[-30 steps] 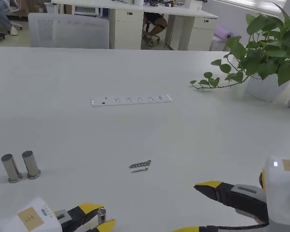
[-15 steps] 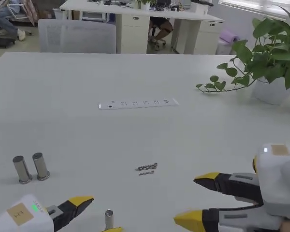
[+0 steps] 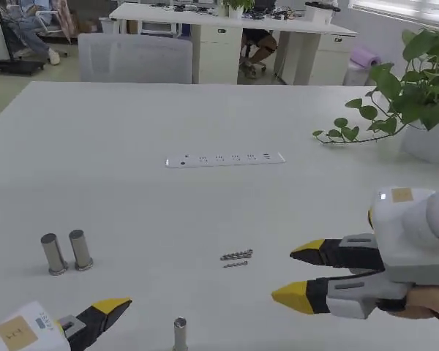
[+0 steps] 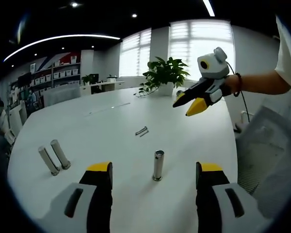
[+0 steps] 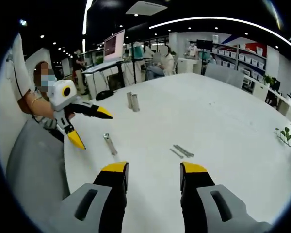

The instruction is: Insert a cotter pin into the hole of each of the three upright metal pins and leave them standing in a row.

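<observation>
Two metal pins (image 3: pixel 53 254) (image 3: pixel 80 250) stand upright side by side at the table's left. A third metal pin (image 3: pixel 180 333) stands alone near the front edge. My left gripper (image 4: pixel 155 168) is open, its jaws on either side of this pin (image 4: pixel 158 165) without touching it; one yellow fingertip (image 3: pixel 111 305) shows in the head view. Small cotter pins (image 3: pixel 236 257) lie in a loose bunch mid-table. My right gripper (image 3: pixel 298 273) hovers open to the right of them, holding nothing. In the right gripper view the cotter pins (image 5: pixel 180 151) lie just ahead of the right gripper (image 5: pixel 154 168).
A white power strip (image 3: pixel 224 159) lies further back on the white table (image 3: pixel 168 205). A potted plant (image 3: pixel 417 80) stands at the right edge. Behind the table's far edge are a grey chair (image 3: pixel 135 58) and another desk.
My left gripper has opened, let go of the third pin and drawn back to the left; the pin now stands by itself. The right gripper has risen a little.
</observation>
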A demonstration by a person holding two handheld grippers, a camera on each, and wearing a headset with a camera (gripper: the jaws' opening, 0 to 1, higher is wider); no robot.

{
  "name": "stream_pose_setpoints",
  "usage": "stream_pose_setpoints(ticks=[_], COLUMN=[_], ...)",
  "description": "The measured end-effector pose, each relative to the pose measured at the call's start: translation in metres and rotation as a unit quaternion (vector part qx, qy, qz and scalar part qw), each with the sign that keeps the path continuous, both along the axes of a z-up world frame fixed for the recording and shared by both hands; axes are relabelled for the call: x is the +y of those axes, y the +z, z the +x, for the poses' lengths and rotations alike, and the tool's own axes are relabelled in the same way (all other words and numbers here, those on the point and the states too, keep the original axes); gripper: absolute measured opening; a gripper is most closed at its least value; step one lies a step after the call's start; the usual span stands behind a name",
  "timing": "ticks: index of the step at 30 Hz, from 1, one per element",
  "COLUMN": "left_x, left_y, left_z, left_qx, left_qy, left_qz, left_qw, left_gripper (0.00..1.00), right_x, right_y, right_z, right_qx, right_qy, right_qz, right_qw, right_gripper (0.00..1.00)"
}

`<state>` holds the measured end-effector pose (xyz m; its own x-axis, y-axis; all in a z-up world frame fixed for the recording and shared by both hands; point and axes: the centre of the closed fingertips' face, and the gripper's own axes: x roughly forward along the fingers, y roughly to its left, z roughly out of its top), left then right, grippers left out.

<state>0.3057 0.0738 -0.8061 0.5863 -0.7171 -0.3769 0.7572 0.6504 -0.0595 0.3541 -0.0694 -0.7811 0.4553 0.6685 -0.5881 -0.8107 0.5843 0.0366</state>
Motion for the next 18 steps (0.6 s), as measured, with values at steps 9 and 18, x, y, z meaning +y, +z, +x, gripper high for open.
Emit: stream_pose_setpoints(ticks=[9,18], left_x=[0.015,0.022], left_y=[-0.002,0.001], left_z=[-0.011,-0.018], left_qx=[0.009,0.012], left_qy=[0.013,0.023], left_qz=[0.009,0.007], left_qw=[0.9998,0.9996], left_gripper=[0.77,0.78], right_x=[0.003,0.011], right_y=[-0.016,-0.034], right_z=[0.017,0.028], right_qx=[0.010,0.011], right_qy=[0.045,0.113], right_qz=[-0.048,-0.108], right_qw=[0.9978,0.9877], right_gripper=[0.39,0.29])
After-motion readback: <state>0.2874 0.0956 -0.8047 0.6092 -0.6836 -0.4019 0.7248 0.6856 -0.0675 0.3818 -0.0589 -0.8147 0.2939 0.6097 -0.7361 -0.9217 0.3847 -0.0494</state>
